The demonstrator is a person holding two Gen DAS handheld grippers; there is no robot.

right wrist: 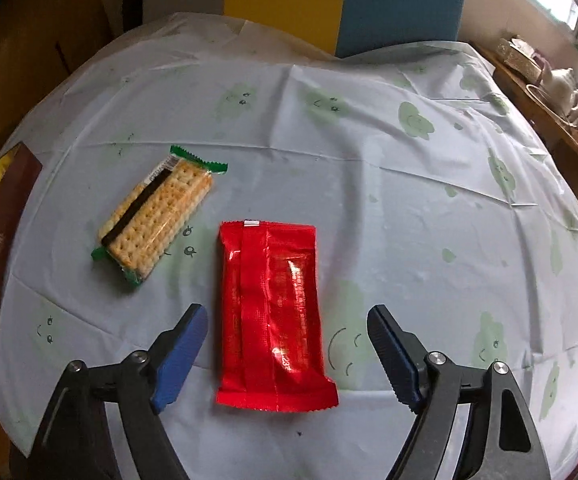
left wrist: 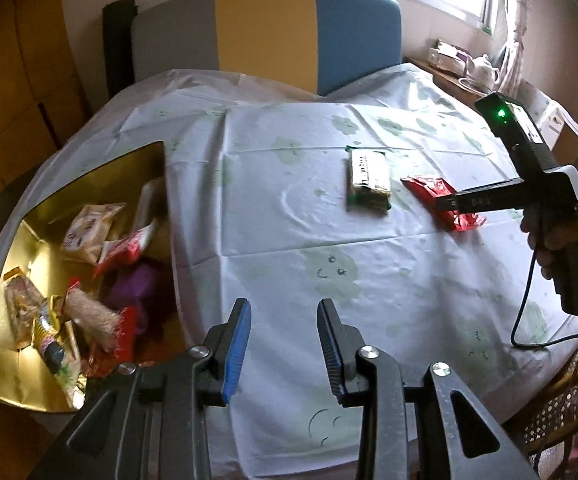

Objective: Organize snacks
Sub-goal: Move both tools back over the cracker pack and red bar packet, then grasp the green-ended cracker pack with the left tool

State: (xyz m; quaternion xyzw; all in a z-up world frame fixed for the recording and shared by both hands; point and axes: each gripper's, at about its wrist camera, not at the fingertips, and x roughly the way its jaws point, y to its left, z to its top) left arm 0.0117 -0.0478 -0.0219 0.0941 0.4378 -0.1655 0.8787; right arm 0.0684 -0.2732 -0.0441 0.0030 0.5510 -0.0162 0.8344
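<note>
Left gripper point(left wrist: 285, 320) hangs empty, half-open, beside the gold box point(left wrist: 89, 184) already heaped with snacks at the table's point(left wrist: 409, 280) left edge, while two packets remain out: one cracker pack point(left wrist: 368, 178) and one red packet point(left wrist: 429, 190). Right gripper point(right wrist: 287, 322), wide open and empty, straddles the red packet point(right wrist: 273, 316); it should probably drop lower, centred, before closing across the width, leaving the cracker pack point(right wrist: 157, 216) undisturbed.

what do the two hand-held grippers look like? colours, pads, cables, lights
Left hand-held gripper: black metal linkages, silver pivot bolts, ribbed blue finger pads. Right hand-held gripper: the same build; from the left view, a black pistol-grip body with a green LED and a black cable.
</note>
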